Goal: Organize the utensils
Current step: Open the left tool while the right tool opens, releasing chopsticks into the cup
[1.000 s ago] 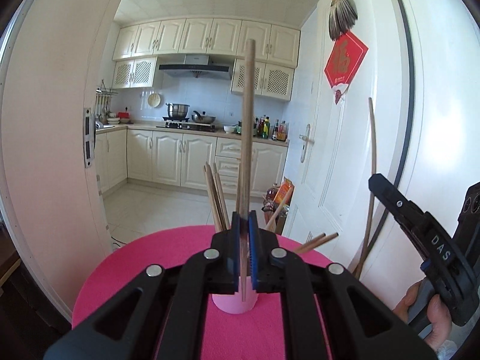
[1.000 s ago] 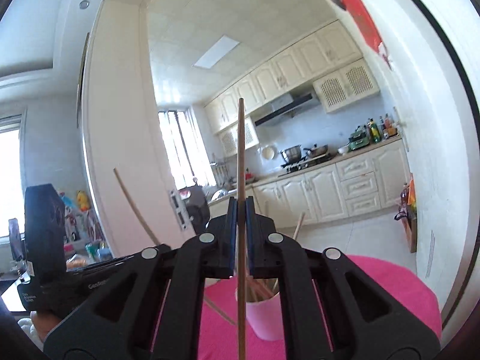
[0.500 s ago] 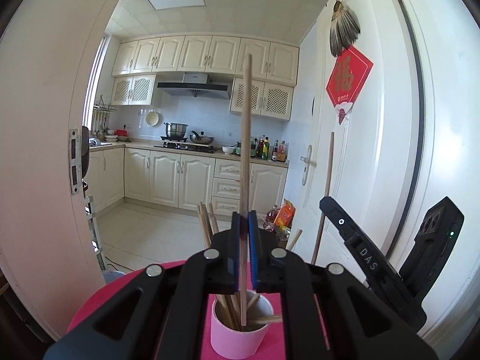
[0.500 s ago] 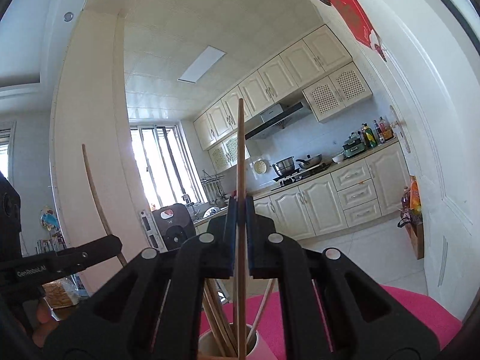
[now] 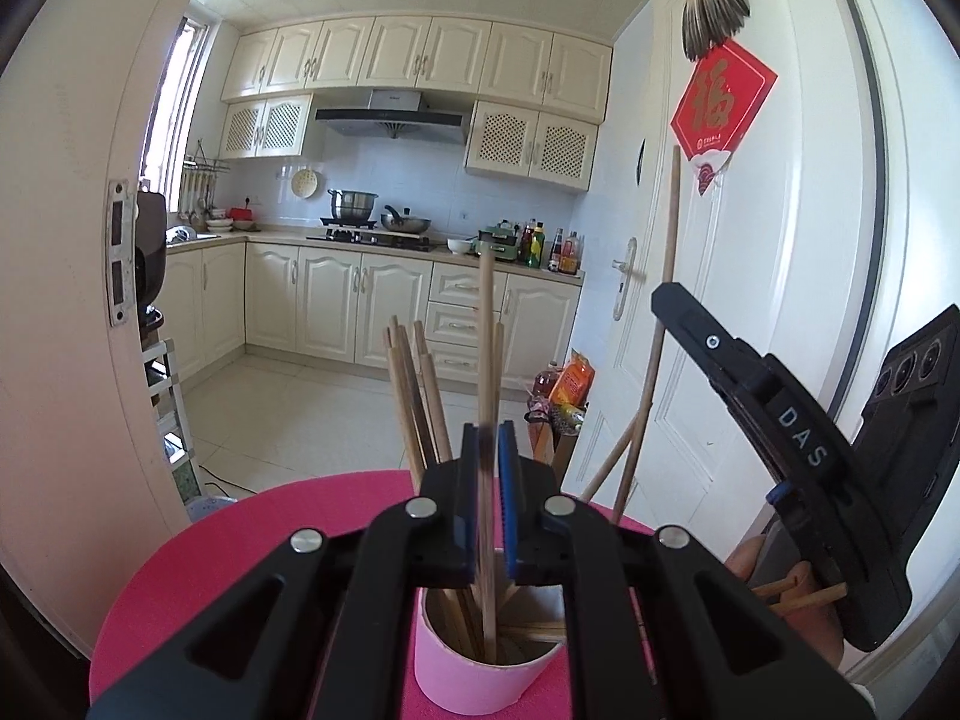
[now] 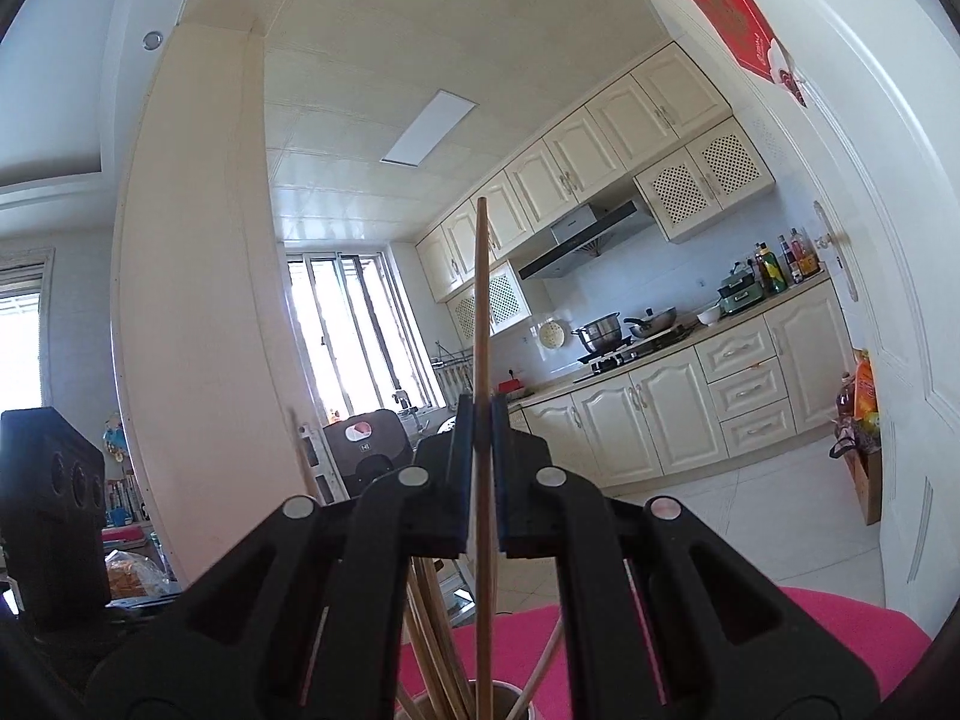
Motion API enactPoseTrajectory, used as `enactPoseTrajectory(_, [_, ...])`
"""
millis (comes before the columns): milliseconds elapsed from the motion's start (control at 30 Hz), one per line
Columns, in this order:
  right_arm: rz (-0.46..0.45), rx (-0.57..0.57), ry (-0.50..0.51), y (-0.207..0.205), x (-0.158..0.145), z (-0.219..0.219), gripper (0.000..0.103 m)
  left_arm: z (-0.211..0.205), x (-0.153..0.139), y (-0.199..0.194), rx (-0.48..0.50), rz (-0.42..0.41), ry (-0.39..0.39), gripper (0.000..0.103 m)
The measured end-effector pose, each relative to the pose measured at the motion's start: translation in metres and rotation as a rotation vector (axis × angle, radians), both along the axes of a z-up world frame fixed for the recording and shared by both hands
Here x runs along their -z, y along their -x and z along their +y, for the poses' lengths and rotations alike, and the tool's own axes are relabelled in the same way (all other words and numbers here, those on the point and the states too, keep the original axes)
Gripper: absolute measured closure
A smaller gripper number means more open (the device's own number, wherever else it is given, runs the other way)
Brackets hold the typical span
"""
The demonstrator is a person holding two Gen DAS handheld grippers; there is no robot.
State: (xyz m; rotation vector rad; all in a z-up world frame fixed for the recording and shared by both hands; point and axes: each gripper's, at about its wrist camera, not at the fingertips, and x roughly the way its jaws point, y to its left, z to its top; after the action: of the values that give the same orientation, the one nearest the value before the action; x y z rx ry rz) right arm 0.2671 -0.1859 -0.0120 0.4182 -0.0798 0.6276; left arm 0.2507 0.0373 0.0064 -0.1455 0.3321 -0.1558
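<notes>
Left gripper (image 5: 489, 498): I read its jaws as parted slightly wider than the chopstick (image 5: 487, 420) that stands between them. The stick looks motion-blurred, and its lower end is already inside the pink cup (image 5: 480, 678). I judge it released or nearly so, not gripped.

Right gripper (image 6: 479, 474): its jaws are clenched on a second chopstick (image 6: 482, 360), held upright, with the lower end reaching down into the mouth of the cup (image 6: 474, 702) at the bottom edge of that view.

Task items: the bundle of wooden chopsticks (image 5: 414, 396) stands in the pink cup, leaning left. A few sticks splay to the right over the rim. The cup sits on the pink round table (image 5: 240, 546), directly beneath both grippers.

Stage, as I judge it: both sticks are being delivered into the cup; the right one is not yet let go.

Risk, tipping: the cup looks light and its load leans. A sideways nudge from either gripper or a stick wedging against the bundle could topple it.

Risk, bounce-out: if I let the right stick go while it is tilted, it may strike the rim and skid onto the table.

Risk, collision: the two grippers work close together over one small opening, so I could knock one against the other.
</notes>
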Motion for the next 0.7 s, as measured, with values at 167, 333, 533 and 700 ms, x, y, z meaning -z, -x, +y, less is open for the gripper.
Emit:
enactPoseTrajectory(167, [-0.01,-0.019,-0.011,0.001,-0.002,0.001,0.097,0.005,-0.001,0.001,-0.007,0.001,0.027,0.083])
enactPoseTrajectory(333, [-0.018,-0.022,-0.006,0.002,-0.004,0.005,0.097,0.003,-0.003,0.004,-0.011,0.003,0.015,0.081])
enactPoseTrajectory(533, [-0.03,-0.021,-0.01,0.005,-0.006,0.007,0.097,0.004,-0.007,0.008,-0.02,-0.001,0.015,0.079])
enactPoseTrajectory(700, [-0.033,-0.017,0.027,0.009,-0.007,0.012,0.096,0.003,-0.009,0.011,-0.02,-0.002,0.014,0.078])
